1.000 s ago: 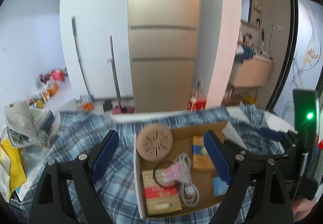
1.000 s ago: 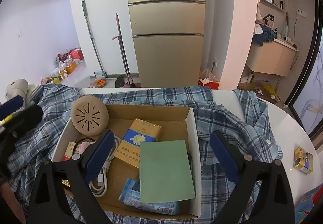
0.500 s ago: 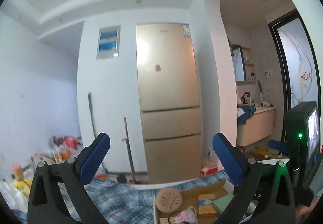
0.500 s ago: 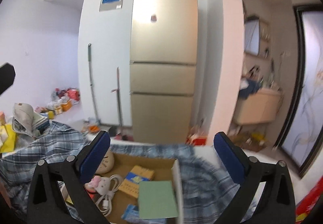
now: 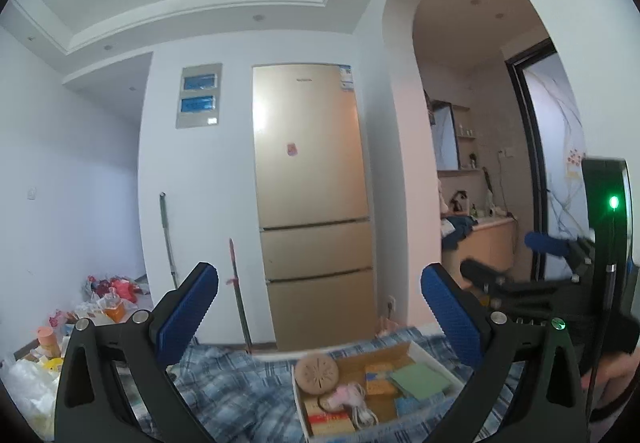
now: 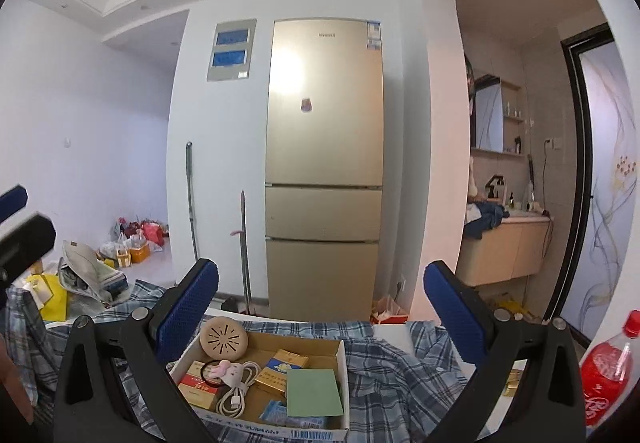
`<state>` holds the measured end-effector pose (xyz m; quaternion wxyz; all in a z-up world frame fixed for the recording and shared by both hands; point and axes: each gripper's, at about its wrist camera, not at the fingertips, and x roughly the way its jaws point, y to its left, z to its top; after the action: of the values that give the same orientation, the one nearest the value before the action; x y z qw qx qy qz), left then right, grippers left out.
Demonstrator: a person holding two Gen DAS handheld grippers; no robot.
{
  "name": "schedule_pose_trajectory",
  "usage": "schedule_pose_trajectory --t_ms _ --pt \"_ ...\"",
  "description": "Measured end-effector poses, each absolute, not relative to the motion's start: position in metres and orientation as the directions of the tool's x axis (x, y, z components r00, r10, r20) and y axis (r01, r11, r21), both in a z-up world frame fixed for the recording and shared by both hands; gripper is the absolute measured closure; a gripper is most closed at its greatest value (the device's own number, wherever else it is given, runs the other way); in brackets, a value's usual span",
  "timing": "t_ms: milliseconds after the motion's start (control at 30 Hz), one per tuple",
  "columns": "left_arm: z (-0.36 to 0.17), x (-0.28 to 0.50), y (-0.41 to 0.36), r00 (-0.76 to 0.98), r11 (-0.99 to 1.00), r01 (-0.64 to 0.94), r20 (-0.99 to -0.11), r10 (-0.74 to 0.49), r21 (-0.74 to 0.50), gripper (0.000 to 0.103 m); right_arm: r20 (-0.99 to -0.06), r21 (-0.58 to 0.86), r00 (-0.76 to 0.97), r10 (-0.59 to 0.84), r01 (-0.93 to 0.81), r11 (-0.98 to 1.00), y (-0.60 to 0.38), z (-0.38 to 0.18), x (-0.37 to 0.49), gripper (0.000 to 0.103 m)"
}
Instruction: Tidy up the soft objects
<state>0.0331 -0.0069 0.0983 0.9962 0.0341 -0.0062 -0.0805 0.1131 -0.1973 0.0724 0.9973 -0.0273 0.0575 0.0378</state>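
Note:
A blue plaid shirt [image 6: 400,371] lies spread on the table under and around an open cardboard box [image 6: 340,383]. The shirt also shows in the left wrist view [image 5: 240,399], with the box [image 5: 400,353] low at centre right. The box holds a round tan disc [image 6: 224,337], small cartons, a white cable and a green card [image 6: 314,391]. My left gripper [image 5: 316,307] is open and empty, raised above the table. My right gripper [image 6: 320,307] is open and empty, also raised; it shows from the side in the left wrist view [image 5: 544,247].
A gold fridge [image 6: 324,179] stands against the far wall, with mop handles [image 6: 192,203] beside it. A red soda bottle [image 6: 608,371] stands at the table's right. Bags and newspaper [image 6: 88,279] lie at the left. A vanity [image 6: 504,247] is at the right.
Both grippers have tilted up and pulled back from the box. The views now show the wall and ceiling, with the box low in frame. Both stay open.

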Motion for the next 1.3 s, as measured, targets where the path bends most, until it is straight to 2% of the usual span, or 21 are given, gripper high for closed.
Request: schedule_pose_trajectory --t_ms 200,467,667,900,1300 --pt "0.069 0.011 0.002 0.990 0.989 0.140 -0.014 -0.140 0.040 0.000 -0.082 -0.027 0.994 0.076 -0.079 0.997 -0.201 0.060 0.079 0.000" --pt "0.029 0.007 0.009 0.989 0.988 0.147 -0.033 -0.146 0.054 0.000 -0.042 -0.070 0.997 0.070 -0.073 0.995 -0.192 0.029 0.054 0.000" --pt "0.006 0.009 0.009 0.996 0.994 0.094 0.005 -0.094 0.058 0.000 -0.037 -0.062 0.997 0.068 -0.070 0.996 -0.190 0.009 0.052 0.000" --pt "-0.003 0.022 0.010 0.995 0.995 0.087 -0.048 -0.084 0.054 0.000 -0.053 -0.073 0.997 0.048 -0.052 0.996 -0.191 -0.009 0.054 0.000" --pt "-0.006 0.020 0.011 0.997 0.995 0.078 -0.034 -0.076 0.056 0.000 -0.051 -0.088 0.997 0.055 -0.059 0.994 -0.188 -0.012 0.051 0.000"
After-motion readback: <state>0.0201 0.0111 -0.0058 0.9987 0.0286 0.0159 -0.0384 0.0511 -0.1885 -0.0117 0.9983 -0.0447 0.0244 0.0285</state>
